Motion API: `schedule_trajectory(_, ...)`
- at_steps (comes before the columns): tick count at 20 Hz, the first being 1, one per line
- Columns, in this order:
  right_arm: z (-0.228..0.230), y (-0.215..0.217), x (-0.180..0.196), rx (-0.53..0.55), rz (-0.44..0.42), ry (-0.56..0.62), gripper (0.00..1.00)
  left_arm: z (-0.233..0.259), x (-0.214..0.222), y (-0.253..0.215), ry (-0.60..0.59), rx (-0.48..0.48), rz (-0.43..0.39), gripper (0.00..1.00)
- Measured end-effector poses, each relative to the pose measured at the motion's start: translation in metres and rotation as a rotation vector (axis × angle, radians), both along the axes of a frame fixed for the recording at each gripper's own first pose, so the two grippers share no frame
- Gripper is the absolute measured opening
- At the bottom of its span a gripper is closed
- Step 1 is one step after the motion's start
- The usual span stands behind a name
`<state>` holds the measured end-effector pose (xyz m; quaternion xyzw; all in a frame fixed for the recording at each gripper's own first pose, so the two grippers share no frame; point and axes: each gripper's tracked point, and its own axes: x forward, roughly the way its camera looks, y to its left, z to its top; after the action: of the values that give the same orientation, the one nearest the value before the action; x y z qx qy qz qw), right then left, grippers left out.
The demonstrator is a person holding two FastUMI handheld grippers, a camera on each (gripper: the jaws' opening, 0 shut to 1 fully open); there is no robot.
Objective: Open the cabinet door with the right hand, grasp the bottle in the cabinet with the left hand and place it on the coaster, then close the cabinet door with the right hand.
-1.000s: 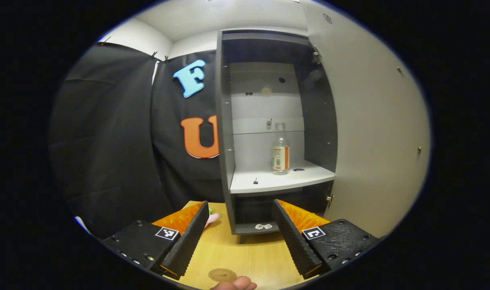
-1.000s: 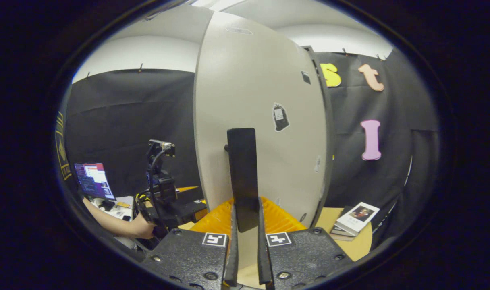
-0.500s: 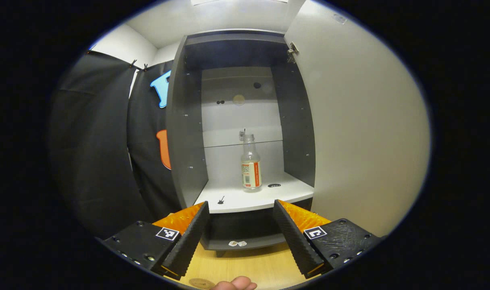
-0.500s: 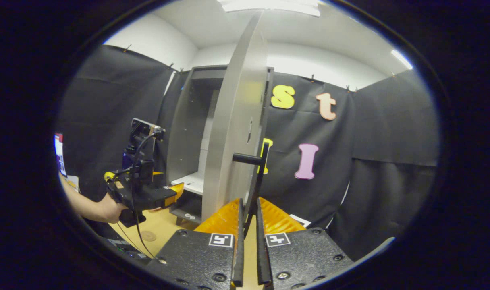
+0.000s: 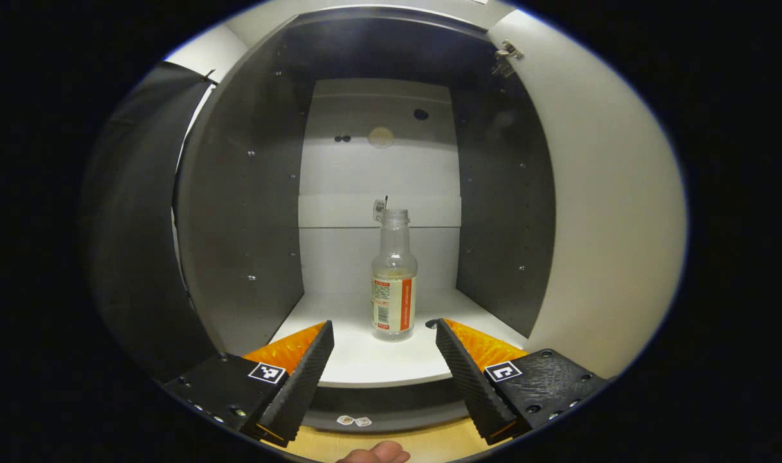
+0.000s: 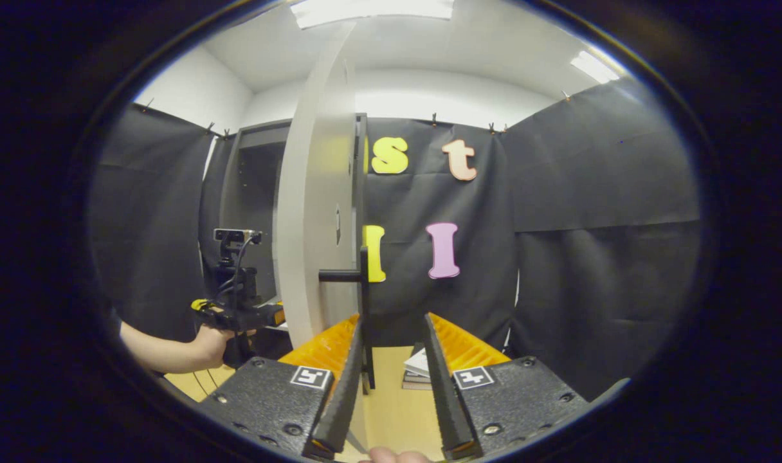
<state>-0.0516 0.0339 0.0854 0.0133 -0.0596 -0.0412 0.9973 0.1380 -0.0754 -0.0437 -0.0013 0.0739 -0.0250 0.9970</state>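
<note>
The cabinet door (image 6: 314,212) stands wide open, edge-on in the right gripper view. Its black handle (image 6: 365,289) sits just by the left finger of my right gripper (image 6: 393,321), which is open and not pressing on it. Inside the cabinet a clear bottle (image 5: 393,283) with an orange and white label stands upright on the white shelf (image 5: 365,360). My left gripper (image 5: 384,360) is open at the shelf's front edge, the bottle a short way ahead between the lines of its fingers. The right gripper view also has the left gripper (image 6: 236,315), held by a hand.
The open door (image 5: 609,212) walls off the right side in the left gripper view, and the cabinet's dark side panel (image 5: 249,212) the left. A stack of books (image 6: 420,370) lies on the wooden table (image 6: 391,411) behind the door.
My left gripper has moved in toward the shelf, so the bottle looks larger. My right gripper swung the door fully open, then opened and let go of the handle.
</note>
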Motion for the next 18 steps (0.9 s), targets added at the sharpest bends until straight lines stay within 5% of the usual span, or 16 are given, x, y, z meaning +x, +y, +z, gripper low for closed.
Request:
schedule_trajectory(3,-0.003,-0.009,-0.003,0.045,-0.045,0.006,0.90,0.002,0.031,0.000,-0.010,0.035,0.011,0.96)
schedule_trajectory(7,-0.003,-0.018,-0.033,0.097,-0.123,-0.021,1.00,-0.007,0.055,-0.002,0.019,0.031,0.006,0.96)
schedule_trajectory(12,-0.012,-0.042,-0.065,0.123,-0.260,0.003,1.00,-0.008,0.089,0.003,0.019,0.026,0.045,0.96)
schedule_trajectory(18,-0.017,-0.042,-0.068,0.162,-0.289,0.022,1.00,-0.013,0.124,-0.009,0.035,-0.005,0.042,0.96)
